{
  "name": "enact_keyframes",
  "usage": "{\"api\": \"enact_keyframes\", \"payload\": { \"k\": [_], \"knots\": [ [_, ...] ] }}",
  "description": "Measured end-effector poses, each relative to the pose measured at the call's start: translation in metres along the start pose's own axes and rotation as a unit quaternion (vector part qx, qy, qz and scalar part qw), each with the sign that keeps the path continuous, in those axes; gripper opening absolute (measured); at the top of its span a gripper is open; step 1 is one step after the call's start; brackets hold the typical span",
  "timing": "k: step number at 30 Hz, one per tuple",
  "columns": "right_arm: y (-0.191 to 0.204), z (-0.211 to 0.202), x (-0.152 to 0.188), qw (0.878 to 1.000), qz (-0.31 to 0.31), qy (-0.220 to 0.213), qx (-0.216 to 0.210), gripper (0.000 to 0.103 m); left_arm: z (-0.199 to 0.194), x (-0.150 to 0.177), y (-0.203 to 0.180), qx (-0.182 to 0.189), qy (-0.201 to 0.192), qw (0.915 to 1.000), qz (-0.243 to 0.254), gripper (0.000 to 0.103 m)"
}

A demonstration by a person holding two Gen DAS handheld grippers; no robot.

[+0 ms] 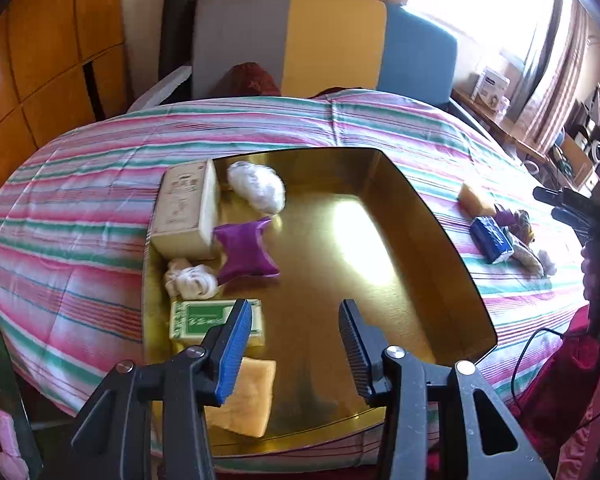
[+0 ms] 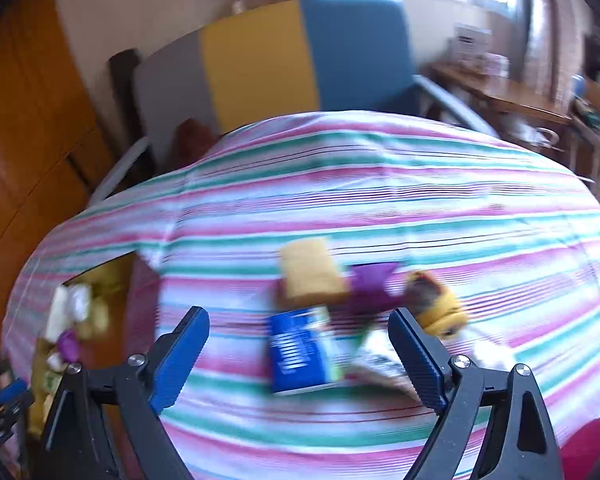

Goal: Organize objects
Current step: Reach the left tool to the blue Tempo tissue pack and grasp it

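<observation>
A gold tray (image 1: 440, 240) lies on the striped cloth. Along its left side sit a beige box (image 1: 184, 208), a white bundle (image 1: 256, 186), a purple cushion (image 1: 246, 252), a white knotted cloth (image 1: 190, 280), a green box (image 1: 204, 318) and an orange sponge (image 1: 244, 400). My left gripper (image 1: 294, 348) is open and empty above the tray's near side. My right gripper (image 2: 296, 354) is open and empty over a blue packet (image 2: 298, 350). Behind it lie an orange sponge (image 2: 310, 274), a purple cushion (image 2: 374, 286) and a yellow toy (image 2: 436, 304). The right view is blurred.
A chair (image 1: 332, 40) with grey, yellow and blue panels stands behind the table. A wooden cabinet (image 1: 40, 60) is at left. A desk with boxes (image 1: 496, 96) is at right. The loose pile (image 1: 496, 232) lies right of the tray.
</observation>
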State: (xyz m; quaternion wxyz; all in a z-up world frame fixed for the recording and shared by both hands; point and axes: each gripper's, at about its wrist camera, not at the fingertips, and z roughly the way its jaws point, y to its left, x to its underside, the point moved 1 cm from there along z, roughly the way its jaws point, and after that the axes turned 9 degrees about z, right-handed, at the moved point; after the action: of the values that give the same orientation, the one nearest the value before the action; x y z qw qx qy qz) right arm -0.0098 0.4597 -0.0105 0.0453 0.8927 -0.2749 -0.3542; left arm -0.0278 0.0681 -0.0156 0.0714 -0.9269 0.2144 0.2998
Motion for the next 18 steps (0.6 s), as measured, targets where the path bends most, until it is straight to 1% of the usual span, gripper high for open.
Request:
{"api": "enact_keyframes", "payload": {
  "k": [2,4,7,10,13,16,18],
  "knots": [
    [-0.026,0.001,-0.005,0.999,0.027,-0.013,0.019,0.092,0.001,-0.006,-0.008,0.006,0.0,0.9999,0.011,0.046],
    [-0.053,0.004,-0.005,0.997,0.069,-0.024,0.033,0.092,0.003,-0.014,-0.019,0.013,-0.002,0.9997,0.022,0.046],
    [-0.081,0.008,-0.005,0.989,0.138,-0.017,0.042,0.092,0.007,-0.025,-0.037,0.03,-0.002,0.9989,0.036,0.046],
    [-0.092,0.001,-0.008,0.985,0.164,-0.035,0.034,0.092,0.014,-0.036,-0.06,0.05,0.002,0.9972,0.055,0.046],
    [-0.096,-0.002,-0.007,0.982,0.181,-0.039,0.029,0.092,0.021,-0.05,-0.086,0.076,0.006,0.9941,0.077,0.046],
    [-0.103,-0.007,-0.006,0.979,0.199,-0.043,0.026,0.092,0.03,-0.064,-0.117,0.104,0.012,0.9898,0.097,0.046],
    [-0.106,-0.007,-0.006,0.976,0.21,-0.043,0.019,0.092,0.038,-0.075,-0.137,0.132,0.023,0.9856,0.103,0.046]
  ]
}}
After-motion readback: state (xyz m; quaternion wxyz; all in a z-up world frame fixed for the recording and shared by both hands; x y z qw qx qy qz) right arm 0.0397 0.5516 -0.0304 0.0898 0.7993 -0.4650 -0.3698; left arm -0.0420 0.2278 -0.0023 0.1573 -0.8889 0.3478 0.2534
